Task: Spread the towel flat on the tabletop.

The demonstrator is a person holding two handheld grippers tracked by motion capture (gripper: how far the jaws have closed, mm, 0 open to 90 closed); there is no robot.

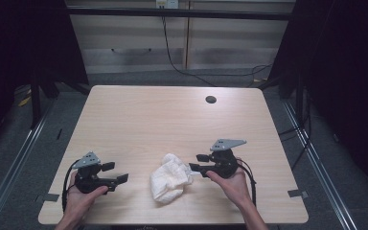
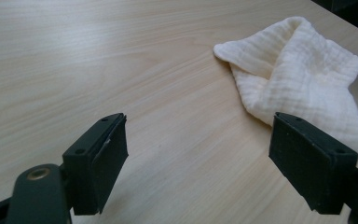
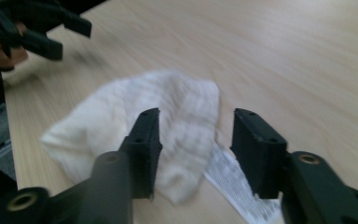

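A crumpled white cloth (image 1: 170, 177) lies on the light wooden table (image 1: 172, 120) near its front edge, between my two grippers. My left gripper (image 1: 115, 173) sits left of the cloth, jaws wide open and empty; its view shows the cloth (image 2: 303, 79) ahead to the right, apart from the jaws. My right gripper (image 1: 197, 163) is just right of the cloth, jaws open over its near edge (image 3: 168, 121). A printed white label (image 3: 235, 179) sticks out from under the cloth there. My left gripper (image 3: 46, 32) also appears far off in the right gripper view.
A dark round hole (image 1: 211, 99) sits in the table's far right part. Black frame posts and cables (image 1: 287, 124) stand around the table. Bits of grey tape (image 1: 297, 193) mark the front corners.
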